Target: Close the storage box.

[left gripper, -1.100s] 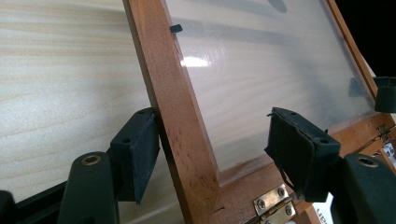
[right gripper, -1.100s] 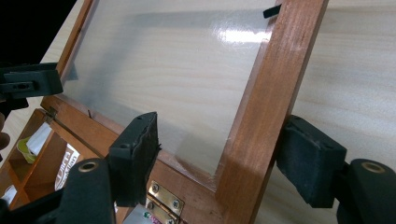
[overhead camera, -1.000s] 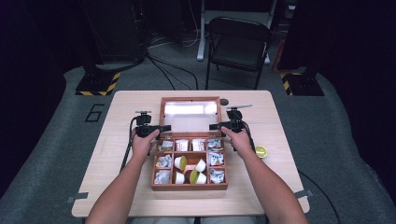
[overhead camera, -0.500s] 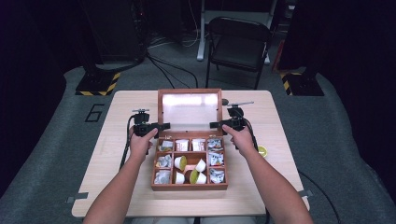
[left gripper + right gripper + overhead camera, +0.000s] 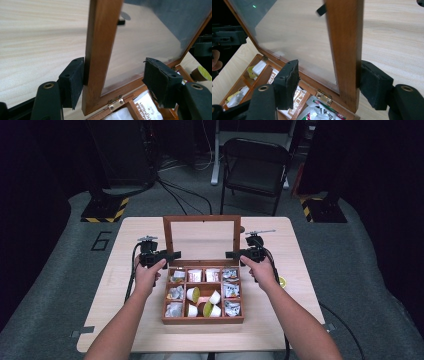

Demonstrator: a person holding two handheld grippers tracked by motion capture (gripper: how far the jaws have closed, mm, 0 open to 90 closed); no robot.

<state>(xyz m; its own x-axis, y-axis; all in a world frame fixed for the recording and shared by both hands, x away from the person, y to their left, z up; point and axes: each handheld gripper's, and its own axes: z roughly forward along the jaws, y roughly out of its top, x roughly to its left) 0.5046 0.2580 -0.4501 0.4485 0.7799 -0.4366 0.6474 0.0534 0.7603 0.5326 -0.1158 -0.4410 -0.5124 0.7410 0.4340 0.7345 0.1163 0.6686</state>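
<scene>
A wooden box [image 5: 202, 320] with several compartments of sachets and small cups sits mid-table. Its glass lid [image 5: 202, 218] stands nearly upright on its hinges. My left gripper [image 5: 172, 254] straddles the lid's left frame bar [image 5: 100, 50]. One pad [image 5: 75, 80] touches the wood, while the other pad [image 5: 160, 77] stands well clear in front of the glass. My right gripper [image 5: 231, 254] straddles the right frame bar [image 5: 344, 50]. Its jaws have just been closing around that bar, and only the outer pad [image 5: 372, 85] is against the wood.
A small yellow-topped cup [image 5: 282, 281] lies on the table right of the box, by the right forearm. Bare tabletop [image 5: 135, 320] lies on both sides of the box. A folding chair [image 5: 255, 167] stands beyond the far edge.
The lid has swung up to stand taller and more upright. Both hands and grippers rose with it along its sides.
</scene>
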